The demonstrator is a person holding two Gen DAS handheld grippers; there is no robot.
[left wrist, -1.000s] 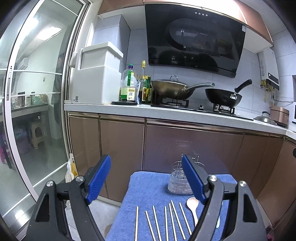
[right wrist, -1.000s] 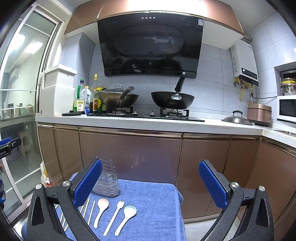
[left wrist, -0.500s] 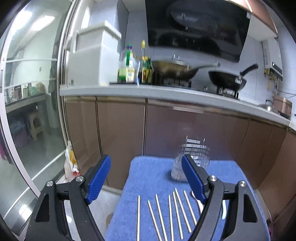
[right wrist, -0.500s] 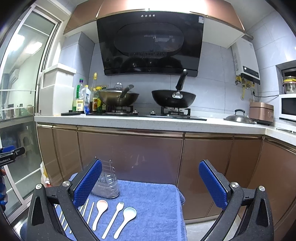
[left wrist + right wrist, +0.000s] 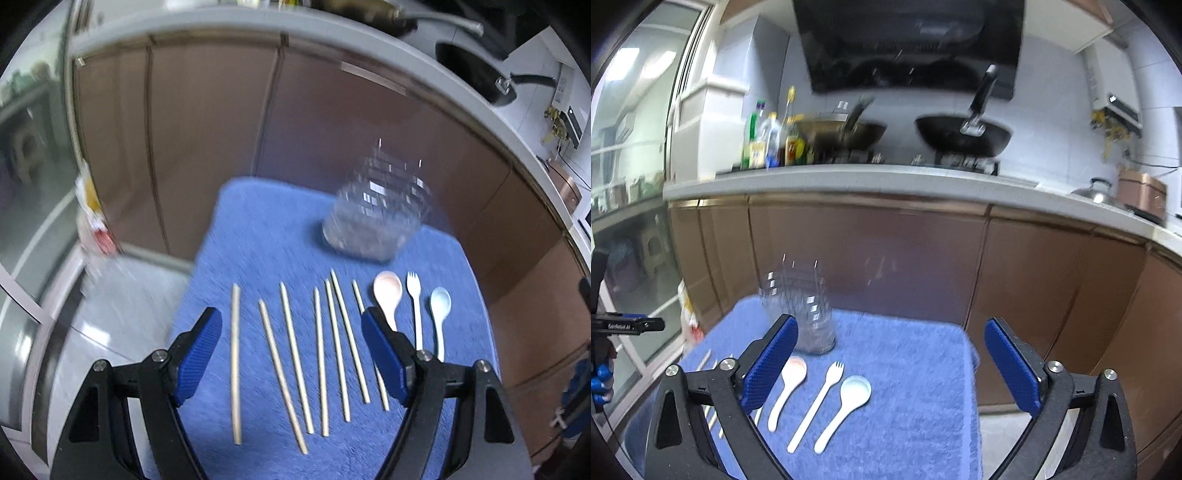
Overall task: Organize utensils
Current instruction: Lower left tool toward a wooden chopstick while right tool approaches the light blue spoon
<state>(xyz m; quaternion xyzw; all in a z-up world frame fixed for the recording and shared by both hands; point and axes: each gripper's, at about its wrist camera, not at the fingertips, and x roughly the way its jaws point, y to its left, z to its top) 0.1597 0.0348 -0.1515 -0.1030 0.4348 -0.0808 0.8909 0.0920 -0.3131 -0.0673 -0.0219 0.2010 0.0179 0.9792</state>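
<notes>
A blue towel (image 5: 266, 236) (image 5: 916, 369) carries several wooden chopsticks (image 5: 291, 354) in a row. Right of them lie a pink spoon (image 5: 387, 295) (image 5: 792, 373), a white fork (image 5: 415, 306) (image 5: 820, 398) and a pale blue spoon (image 5: 440, 306) (image 5: 849, 395). A clear utensil holder (image 5: 376, 221) (image 5: 801, 310) stands upright behind them. My left gripper (image 5: 291, 321) hangs open above the chopsticks, touching none. My right gripper (image 5: 889, 328) is open above the towel's right part; its jaws are closing with nothing between them.
Brown cabinet doors (image 5: 886, 258) rise right behind the towel under a white counter (image 5: 849, 177) with two woks and bottles. A glass sliding door (image 5: 631, 147) and tiled floor (image 5: 122, 295) lie to the left. The left tool's body (image 5: 628, 326) shows at the picture's left edge.
The left gripper dropped and tipped steeply down, so it now looks onto the chopsticks instead of the counter. The right gripper sank and tilted down a little, with its fingers slightly closer together.
</notes>
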